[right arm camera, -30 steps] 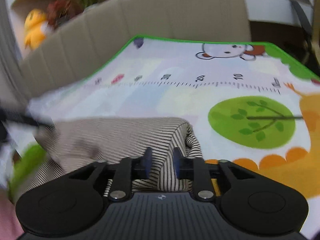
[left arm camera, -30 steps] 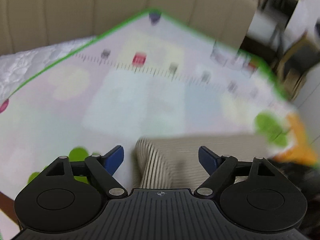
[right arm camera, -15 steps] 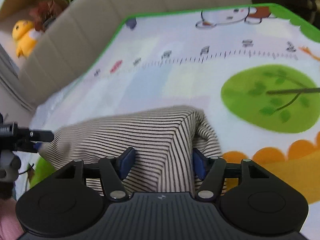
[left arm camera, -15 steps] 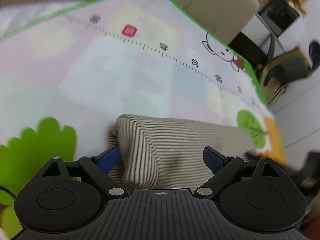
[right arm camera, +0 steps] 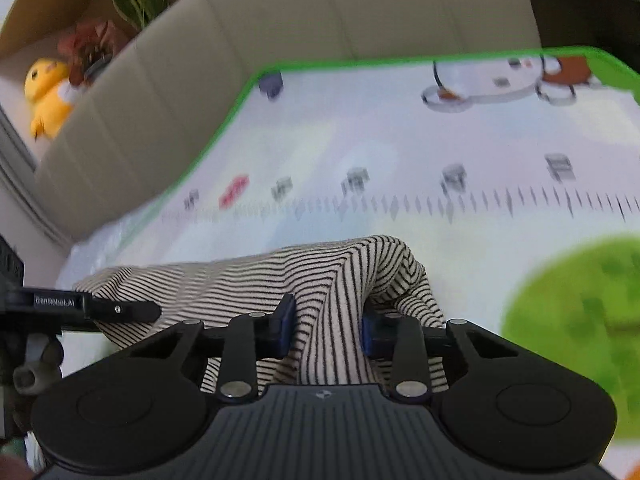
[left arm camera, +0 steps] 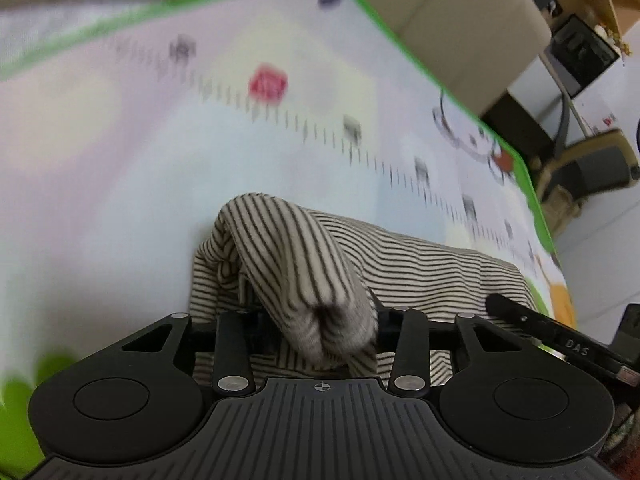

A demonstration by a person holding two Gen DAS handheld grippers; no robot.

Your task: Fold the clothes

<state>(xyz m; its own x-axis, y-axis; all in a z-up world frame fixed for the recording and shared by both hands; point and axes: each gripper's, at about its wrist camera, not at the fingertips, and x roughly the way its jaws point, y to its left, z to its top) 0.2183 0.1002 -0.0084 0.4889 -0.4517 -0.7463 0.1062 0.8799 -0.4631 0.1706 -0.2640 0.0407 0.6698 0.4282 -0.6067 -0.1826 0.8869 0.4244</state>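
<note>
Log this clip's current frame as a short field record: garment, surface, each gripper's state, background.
garment: striped cloth, partly folded, corners lifted
surface: play mat with green border and ruler print
left gripper: closed on a bunched striped fold
right gripper: closed on the other corner of the cloth
background: beige sofa; yellow plush toy
</note>
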